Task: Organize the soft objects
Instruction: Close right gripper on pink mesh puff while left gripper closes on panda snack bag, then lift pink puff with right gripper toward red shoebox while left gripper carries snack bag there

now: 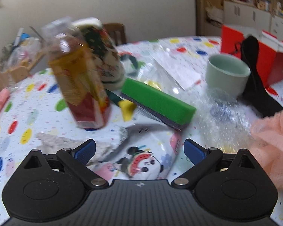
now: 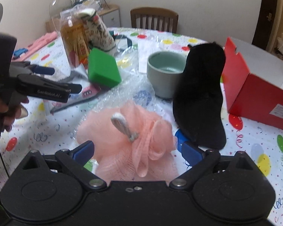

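Both grippers hover open over a cluttered table of soft things.

The left gripper [image 1: 139, 150] has its fingers apart above a panda-print pouch [image 1: 141, 162], partly hidden by its body; the blurred bottle [image 1: 79, 79] label is unreadable. The right gripper [image 2: 137, 150] is spread around the pink bath pouf [image 2: 130, 137], not clamped; the black sock [image 2: 200, 98] covers part of the cup [image 2: 164, 73]. The green sponge [image 2: 102, 68] lies behind.
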Tool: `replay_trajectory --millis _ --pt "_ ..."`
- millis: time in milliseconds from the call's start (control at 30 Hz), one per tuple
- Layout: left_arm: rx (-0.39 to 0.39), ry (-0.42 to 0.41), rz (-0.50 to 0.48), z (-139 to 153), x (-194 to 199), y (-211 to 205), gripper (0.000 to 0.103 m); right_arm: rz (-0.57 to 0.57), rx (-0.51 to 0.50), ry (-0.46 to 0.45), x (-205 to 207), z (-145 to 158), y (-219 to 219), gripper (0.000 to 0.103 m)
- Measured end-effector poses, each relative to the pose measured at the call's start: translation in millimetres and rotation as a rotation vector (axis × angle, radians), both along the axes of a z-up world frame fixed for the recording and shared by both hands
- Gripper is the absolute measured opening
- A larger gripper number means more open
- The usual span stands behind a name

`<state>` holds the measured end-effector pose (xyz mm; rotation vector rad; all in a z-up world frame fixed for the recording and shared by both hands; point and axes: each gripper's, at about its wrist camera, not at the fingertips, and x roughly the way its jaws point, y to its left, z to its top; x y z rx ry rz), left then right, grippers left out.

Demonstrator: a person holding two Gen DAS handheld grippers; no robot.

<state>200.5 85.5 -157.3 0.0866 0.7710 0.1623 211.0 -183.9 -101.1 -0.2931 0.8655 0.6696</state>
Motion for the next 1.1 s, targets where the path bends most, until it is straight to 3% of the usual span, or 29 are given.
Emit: replay_trajectory --millis 233,433,533,600,767,933,1100 --pt "0.049 0.08 -0.079 -20.4 12.4 -5.1 0.1 0.044 -0.035 0.029 5.6 -15.4 9.1 0.099" --pt "0.147 0.109 -0.089 -28.5 17.1 -11.1 0.086 0.058 -0.058 0.028 6.0 -22.0 13.7 0.09" --pt "0.153 0.103 -0.096 -28.4 18.4 -10.9 0.072 0.055 -0.057 0.026 5.0 -21.7 12.9 0.083" --pt "0.164 0.103 -0.099 -27.7 18.9 -12.6 0.057 0.049 -0.056 0.022 3.6 -20.3 12.2 0.078" --pt "0.176 0.11 -0.111 -26.1 16.9 -17.5 0.043 0.029 -0.039 0.006 0.8 -14.3 8.8 0.06" --pt "0.142 0.1 -0.079 -17.8 12.6 -13.7 0.04 0.007 -0.011 -0.002 -4.0 -7.0 2.1 0.038" --pt "0.108 0.085 -0.065 -6.8 0.2 -17.0 0.04 -0.026 0.019 -0.021 -11.3 1.5 -5.1 0.028"
